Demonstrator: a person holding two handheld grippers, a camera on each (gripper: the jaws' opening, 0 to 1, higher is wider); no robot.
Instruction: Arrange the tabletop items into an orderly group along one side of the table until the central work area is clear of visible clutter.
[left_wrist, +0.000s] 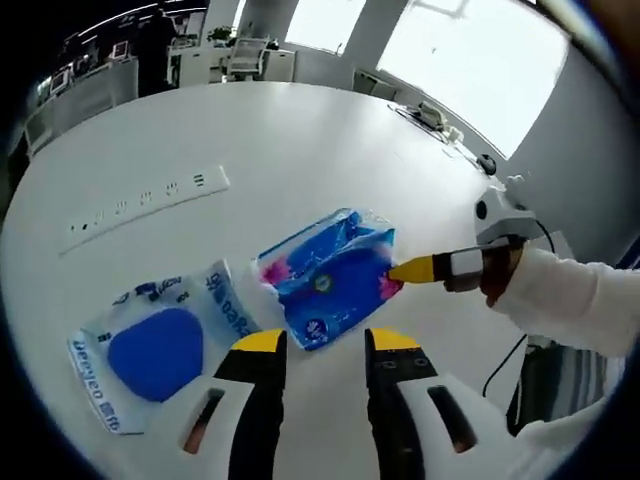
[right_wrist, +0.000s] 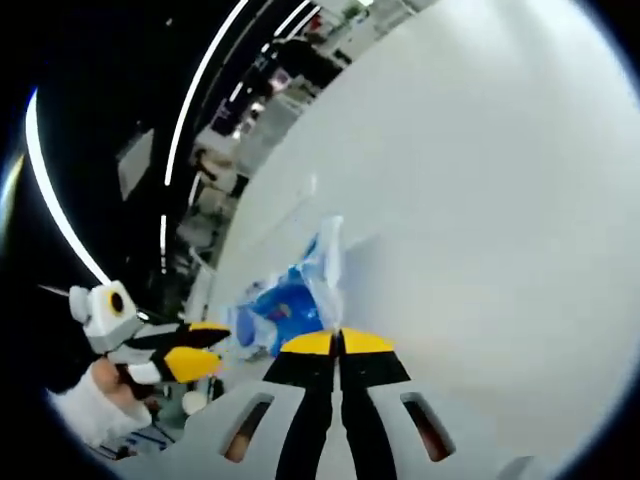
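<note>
In the left gripper view, my left gripper (left_wrist: 325, 345) hangs over the wide white round table (left_wrist: 300, 140) with its two yellow-tipped jaws parted, and nothing is between them. Just in front of the jaws lies a crinkly blue plastic packet with pink patches (left_wrist: 330, 275); it has a small round mark in its middle, but I cannot read any word on it. To the left of my jaws, touching that packet at one corner, lies a clear plastic packet with a big blue oval inside (left_wrist: 155, 350). There is blue writing along its edges, but it is turned and too bent to read with certainty.

My right gripper (left_wrist: 405, 269) comes in from the right side, held by my hand (left_wrist: 500, 275) in a white sleeve, and its yellow tip is on the right edge of the blue and pink packet. In the right gripper view its jaws are pressed together, and the thin edge of this packet (right_wrist: 325, 260) stands up right above the tips, so it seems pinched there.

Further ahead of the left gripper, a long white power strip (left_wrist: 145, 205) lies flat on the table.
</note>
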